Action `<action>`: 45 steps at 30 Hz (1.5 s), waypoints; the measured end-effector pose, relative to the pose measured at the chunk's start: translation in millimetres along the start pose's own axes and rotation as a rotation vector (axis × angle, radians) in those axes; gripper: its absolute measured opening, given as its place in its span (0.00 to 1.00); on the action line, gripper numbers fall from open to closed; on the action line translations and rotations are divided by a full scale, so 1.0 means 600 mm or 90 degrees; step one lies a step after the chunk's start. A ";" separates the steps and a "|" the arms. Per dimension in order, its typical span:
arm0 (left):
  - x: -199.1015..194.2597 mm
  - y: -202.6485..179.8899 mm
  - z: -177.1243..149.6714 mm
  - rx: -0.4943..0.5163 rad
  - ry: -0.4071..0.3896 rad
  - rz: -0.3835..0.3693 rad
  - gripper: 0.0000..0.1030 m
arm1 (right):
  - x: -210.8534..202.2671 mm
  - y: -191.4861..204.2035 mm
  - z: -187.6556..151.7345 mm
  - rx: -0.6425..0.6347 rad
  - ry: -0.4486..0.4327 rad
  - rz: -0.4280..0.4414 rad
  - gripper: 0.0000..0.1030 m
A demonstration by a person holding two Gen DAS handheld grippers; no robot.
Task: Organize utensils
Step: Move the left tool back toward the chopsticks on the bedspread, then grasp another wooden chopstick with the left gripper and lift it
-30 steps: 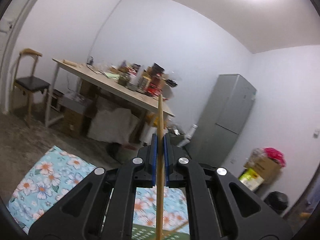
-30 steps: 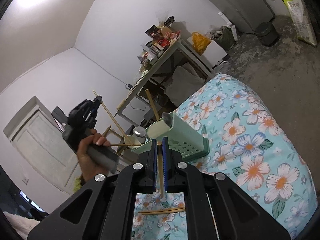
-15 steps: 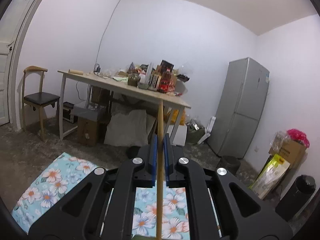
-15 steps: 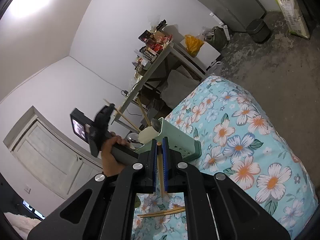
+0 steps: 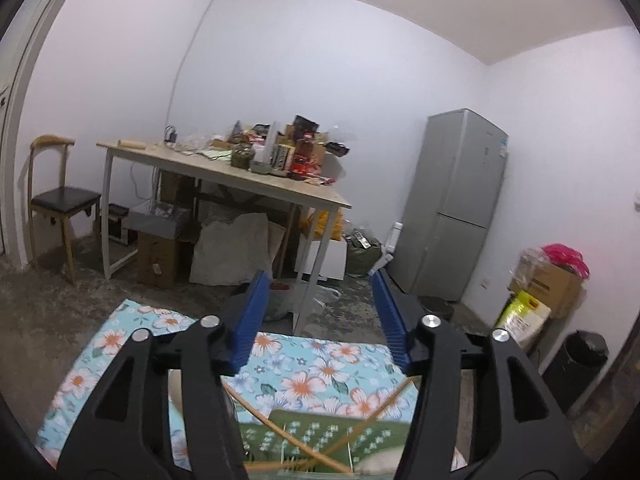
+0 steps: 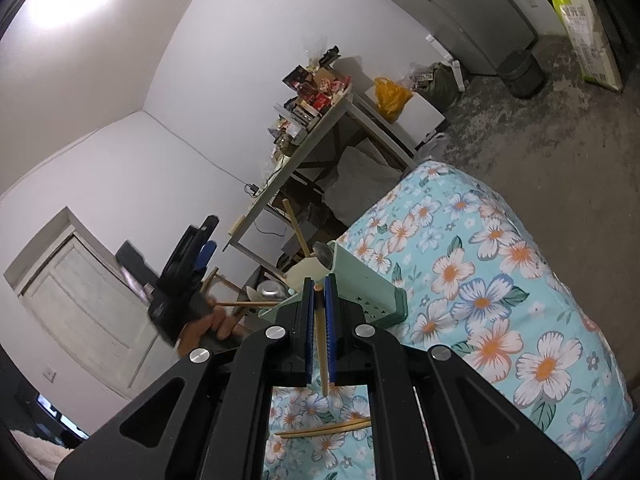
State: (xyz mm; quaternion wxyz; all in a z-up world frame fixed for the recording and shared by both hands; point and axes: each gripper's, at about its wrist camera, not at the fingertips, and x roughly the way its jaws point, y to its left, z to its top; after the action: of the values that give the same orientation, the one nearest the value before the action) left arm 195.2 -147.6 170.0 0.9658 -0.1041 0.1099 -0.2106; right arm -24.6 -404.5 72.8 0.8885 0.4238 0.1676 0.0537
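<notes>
The left hand-held gripper (image 5: 316, 316) has just been opening: its blue pads (image 5: 250, 320) now stand wide apart with nothing between them. Directly below it, thin wooden chopsticks (image 5: 280, 436) lean crossed in a pale green plastic utensil holder (image 5: 320, 432). In the right wrist view this gripper (image 6: 200, 246) is up and to the left of the holder (image 6: 360, 292), held by a hand (image 6: 208, 326).

The right hand-held gripper (image 6: 318, 330) is closed tight on a single light-brown wooden chopstick (image 6: 320, 336), which runs lengthwise between its blue pads (image 6: 307, 328), its tip just past them. The green holder sits immediately ahead of this gripper, with chopsticks (image 6: 296, 232) and metal spoons (image 6: 270, 290) sticking out of it. Beneath the right gripper, a pair of wooden chopsticks (image 6: 324, 428) lies flat on the turquoise flowered cloth (image 6: 500, 320) covering the desk.
</notes>
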 end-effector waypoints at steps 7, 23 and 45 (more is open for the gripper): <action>-0.111 0.047 0.000 0.000 0.007 -0.041 0.62 | -0.024 0.045 0.012 -0.049 -0.025 0.011 0.05; -0.038 0.356 -0.059 -0.408 0.247 -0.080 0.60 | 0.017 0.058 -0.003 -0.037 0.028 0.025 0.05; 0.333 0.469 -0.351 -0.914 0.556 -0.213 0.29 | 0.105 0.067 0.015 -0.042 0.083 -0.070 0.05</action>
State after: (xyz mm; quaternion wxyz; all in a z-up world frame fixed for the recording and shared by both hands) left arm 426.1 -15.8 -134.3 0.4928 -0.6150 0.5621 -0.2510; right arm 39.7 -370.8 93.0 0.8906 0.3803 0.2465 0.0378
